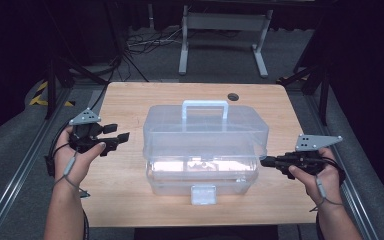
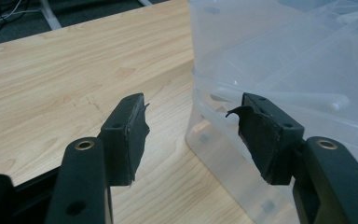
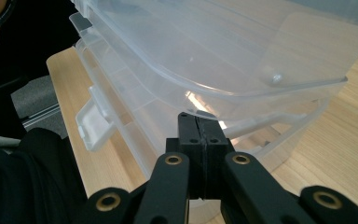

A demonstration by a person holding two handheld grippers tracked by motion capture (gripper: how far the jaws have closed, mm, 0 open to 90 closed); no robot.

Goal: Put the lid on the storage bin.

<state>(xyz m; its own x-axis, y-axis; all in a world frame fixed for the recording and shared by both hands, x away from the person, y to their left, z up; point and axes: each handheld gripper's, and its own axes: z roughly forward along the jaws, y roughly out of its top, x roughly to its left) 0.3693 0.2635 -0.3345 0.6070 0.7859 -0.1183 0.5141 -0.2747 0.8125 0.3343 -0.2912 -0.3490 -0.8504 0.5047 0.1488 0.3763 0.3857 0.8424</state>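
At the near middle of the bench (image 1: 130, 200) sits the clear plastic box (image 1: 205, 145), long axis left to right. The right claw (image 1: 264, 161), pressed together and pinching nothing, touches the box's right end. The left claw (image 1: 121, 134), spread and empty, hangs just left of the box, which lies to its right.

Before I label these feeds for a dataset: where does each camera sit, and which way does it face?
High view: above the person's side, looking forward and down on the table; both forearms, left gripper and right gripper show.
Left gripper view: rides that gripper, jaws apart, facing the clear plastic box.
Right gripper view: rides that gripper, jaws together, tips at the box's side.
All three share the box and tabletop.
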